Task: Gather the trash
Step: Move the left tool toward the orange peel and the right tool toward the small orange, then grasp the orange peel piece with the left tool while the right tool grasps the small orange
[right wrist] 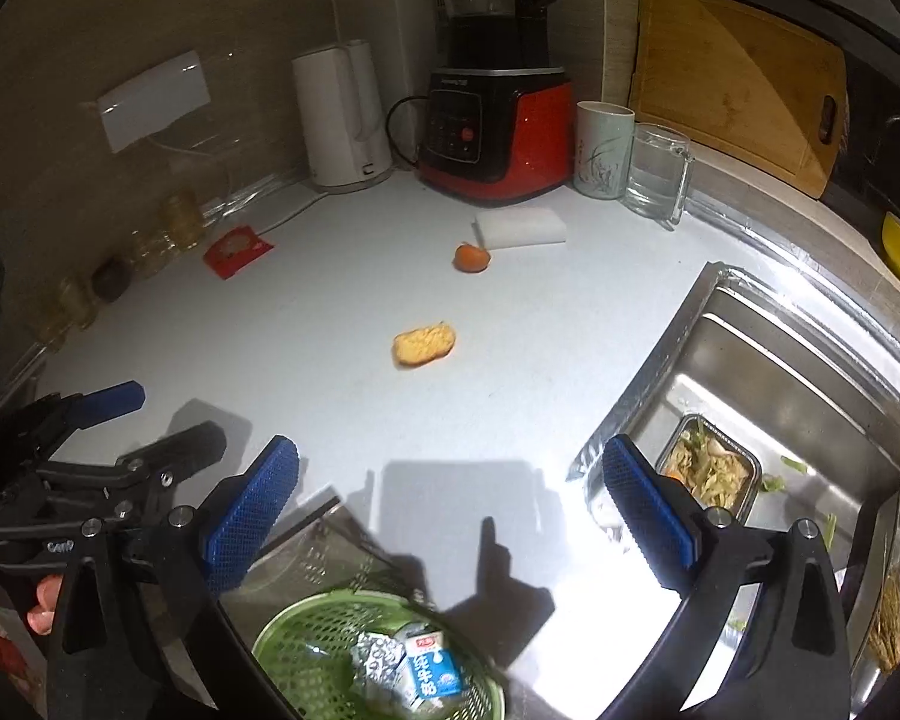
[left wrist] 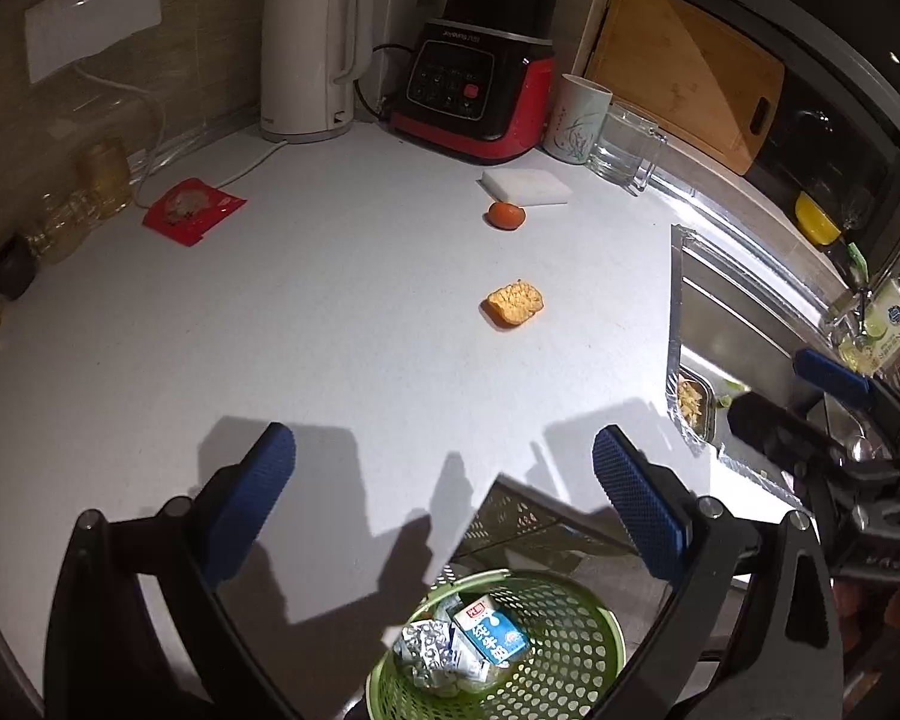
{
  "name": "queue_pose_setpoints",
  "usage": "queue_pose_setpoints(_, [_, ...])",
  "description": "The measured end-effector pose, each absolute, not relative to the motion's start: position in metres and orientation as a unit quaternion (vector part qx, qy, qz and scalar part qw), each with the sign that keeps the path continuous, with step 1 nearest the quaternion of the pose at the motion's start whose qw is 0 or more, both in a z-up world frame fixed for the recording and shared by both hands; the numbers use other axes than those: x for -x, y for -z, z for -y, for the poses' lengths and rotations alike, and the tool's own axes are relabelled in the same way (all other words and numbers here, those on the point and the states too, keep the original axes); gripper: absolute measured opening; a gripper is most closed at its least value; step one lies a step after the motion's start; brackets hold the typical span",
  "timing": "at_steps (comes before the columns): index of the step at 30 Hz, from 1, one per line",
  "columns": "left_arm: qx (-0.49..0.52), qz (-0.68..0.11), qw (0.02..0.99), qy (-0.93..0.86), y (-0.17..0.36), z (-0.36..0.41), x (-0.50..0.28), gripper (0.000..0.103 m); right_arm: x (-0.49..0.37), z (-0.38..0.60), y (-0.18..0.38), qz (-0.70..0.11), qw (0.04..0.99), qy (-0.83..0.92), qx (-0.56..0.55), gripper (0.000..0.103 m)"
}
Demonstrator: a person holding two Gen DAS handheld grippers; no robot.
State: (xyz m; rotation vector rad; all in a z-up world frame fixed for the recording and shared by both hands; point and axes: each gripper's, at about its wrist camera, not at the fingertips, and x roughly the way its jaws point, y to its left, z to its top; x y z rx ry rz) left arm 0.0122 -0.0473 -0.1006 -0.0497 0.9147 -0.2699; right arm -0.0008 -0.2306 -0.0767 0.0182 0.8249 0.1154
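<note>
A green perforated basket (left wrist: 570, 648) (right wrist: 306, 642) stands below the counter's front edge, holding a blue-and-white milk carton (left wrist: 491, 629) (right wrist: 431, 667) and crumpled foil (left wrist: 427, 655) (right wrist: 378, 657). On the white counter (left wrist: 270, 330) lie an orange peel piece (left wrist: 515, 303) (right wrist: 424, 345), a small orange fruit (left wrist: 506, 215) (right wrist: 471, 257) and a red snack wrapper (left wrist: 193, 209) (right wrist: 237, 250). My left gripper (left wrist: 444, 501) is open and empty above the basket. My right gripper (right wrist: 450, 507) is also open and empty, beside the left one.
A white kettle (left wrist: 312, 54), a red blender base (left wrist: 480, 90), a white sponge (left wrist: 525, 186), a patterned cup (left wrist: 576, 120) and a glass mug (left wrist: 627, 144) line the back. Jars (left wrist: 105, 177) stand at the left. A steel sink (right wrist: 780, 396) with a food tray (right wrist: 711, 471) lies right.
</note>
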Motion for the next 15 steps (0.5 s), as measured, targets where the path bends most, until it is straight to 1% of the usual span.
queue_pose_setpoints(5, [-0.004, -0.451, 0.875, 0.175, 0.128, 0.067, -0.064, 0.095, -0.080, 0.241, 0.099, -0.408, 0.912, -0.046, -0.003, 0.100])
queue_pose_setpoints(11, [-0.003, -0.457, 0.863, 0.214, 0.154, 0.098, -0.117, 0.095, -0.160, 0.252, 0.131, -0.419, 0.907, -0.050, -0.007, 0.100])
queue_pose_setpoints(13, [0.001, -0.463, 0.859, 0.218, 0.162, 0.108, -0.132, 0.093, -0.177, 0.256, 0.138, -0.422, 0.906, -0.046, -0.007, 0.099])
queue_pose_setpoints(15, [0.001, -0.467, 0.857, 0.218, 0.169, 0.115, -0.143, 0.089, -0.190, 0.260, 0.142, -0.421, 0.906, -0.044, -0.013, 0.099])
